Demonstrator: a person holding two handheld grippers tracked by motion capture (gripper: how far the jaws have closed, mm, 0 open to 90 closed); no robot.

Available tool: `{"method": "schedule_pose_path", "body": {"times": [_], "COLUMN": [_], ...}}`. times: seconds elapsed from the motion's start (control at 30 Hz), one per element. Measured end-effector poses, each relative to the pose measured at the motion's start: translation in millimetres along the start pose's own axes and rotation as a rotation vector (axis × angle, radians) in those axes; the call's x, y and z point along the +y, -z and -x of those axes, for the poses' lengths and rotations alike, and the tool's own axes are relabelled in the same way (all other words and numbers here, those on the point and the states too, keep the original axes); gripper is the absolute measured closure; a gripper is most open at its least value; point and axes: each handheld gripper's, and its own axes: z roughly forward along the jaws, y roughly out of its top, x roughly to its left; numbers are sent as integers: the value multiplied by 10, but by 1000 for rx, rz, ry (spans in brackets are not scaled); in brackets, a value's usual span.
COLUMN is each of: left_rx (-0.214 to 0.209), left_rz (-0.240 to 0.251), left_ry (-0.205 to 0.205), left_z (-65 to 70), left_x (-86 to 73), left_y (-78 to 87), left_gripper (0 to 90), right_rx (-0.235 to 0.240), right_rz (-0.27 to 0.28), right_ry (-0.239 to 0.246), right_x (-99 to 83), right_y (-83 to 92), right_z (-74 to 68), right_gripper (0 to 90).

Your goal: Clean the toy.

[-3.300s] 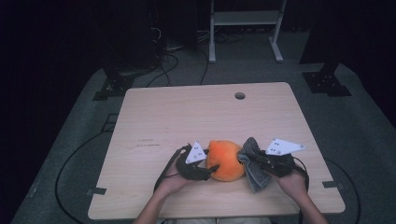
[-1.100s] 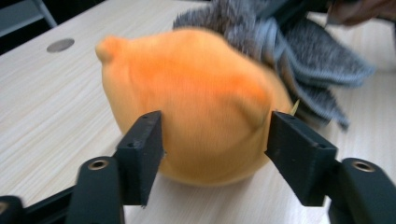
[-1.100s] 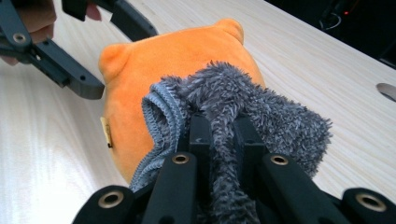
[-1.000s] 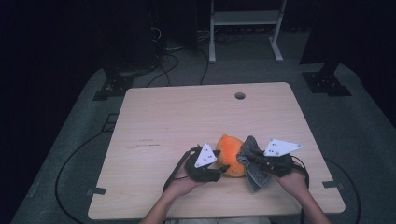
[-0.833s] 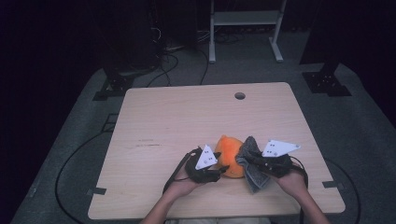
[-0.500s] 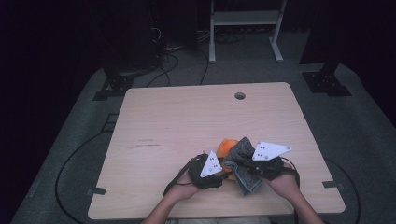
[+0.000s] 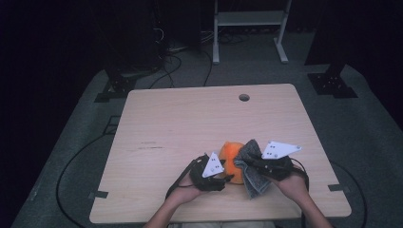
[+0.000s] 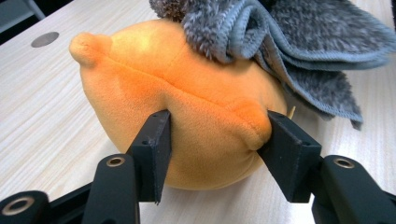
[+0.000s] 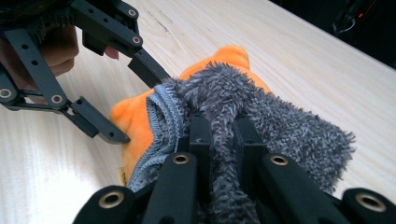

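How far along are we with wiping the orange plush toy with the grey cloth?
Done: the left gripper pinches the orange plush toy on the table, and the right gripper is shut on the grey cloth. In hand: the cloth rests on the toy's top. Left: how much is wiped can't be judged.

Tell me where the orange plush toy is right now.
In the high view, the orange plush toy sits near the table's front edge, right of centre, between the left gripper and the grey cloth.
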Motion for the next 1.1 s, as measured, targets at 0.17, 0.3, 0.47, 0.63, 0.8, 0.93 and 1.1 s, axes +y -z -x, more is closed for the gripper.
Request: {"method": "schedule_pose_path", "body": {"times": [0.17, 0.3, 0.47, 0.63, 0.8, 0.93, 1.1], "left_rx": [-2, 11, 21, -3, -16, -19, -7], "left_rz": [18, 38, 48, -25, -28, 48, 33], "left_ry": [37, 10, -7, -10, -9, 36, 65], "left_z": [-31, -27, 9, -10, -5, -42, -64], "left_x": [24, 19, 50, -22, -5, 55, 48], "left_y": [49, 68, 74, 13, 34, 106, 92], "left_gripper": [310, 371, 425, 456, 369, 359, 523], "right_rx": [-4, 7, 14, -2, -26, -9, 5], "right_rz": [-1, 0, 4, -12, -28, -24, -32], "right_ry": [20, 21, -2, 9, -29, -25, 2], "right_x": [10, 4, -37, -35, -100, -101, -76], "right_y": [-51, -43, -22, -13, 11, -9, -52], "right_z": [-76, -64, -12, 2, 110, 77, -3], "right_gripper": [805, 804, 805, 803, 804, 804, 803]}}
